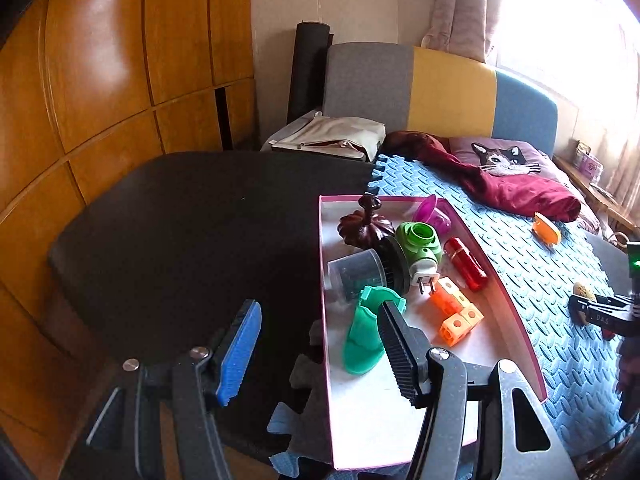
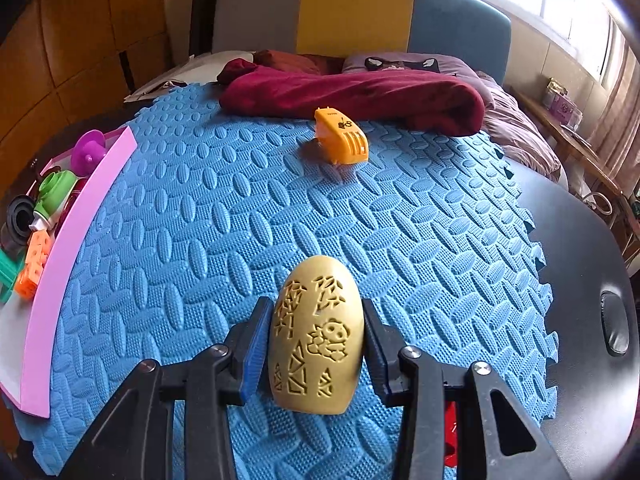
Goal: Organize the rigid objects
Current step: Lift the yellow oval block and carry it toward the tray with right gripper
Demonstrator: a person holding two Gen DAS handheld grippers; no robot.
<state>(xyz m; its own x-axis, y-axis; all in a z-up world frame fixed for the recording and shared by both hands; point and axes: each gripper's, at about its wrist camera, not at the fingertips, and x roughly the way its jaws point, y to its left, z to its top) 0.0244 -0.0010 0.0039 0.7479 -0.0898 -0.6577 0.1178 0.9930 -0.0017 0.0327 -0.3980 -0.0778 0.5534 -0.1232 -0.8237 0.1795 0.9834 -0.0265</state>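
A tan egg carved with a panda and angular shapes sits between the pads of my right gripper, which is shut on it just above the blue foam mat. In the left wrist view that gripper and the egg show at the right edge. An orange plastic piece lies farther back on the mat. My left gripper stands open over the near left rim of the pink box, with nothing between its fingers. A teal piece lies in the box behind its black finger.
The pink box also holds a dark lid, a clear cup, a green plug, a red cylinder, orange cubes and a purple piece. A maroon cloth and a cat pillow lie at the back. Black table flanks the mat. Something red shows under the right gripper.
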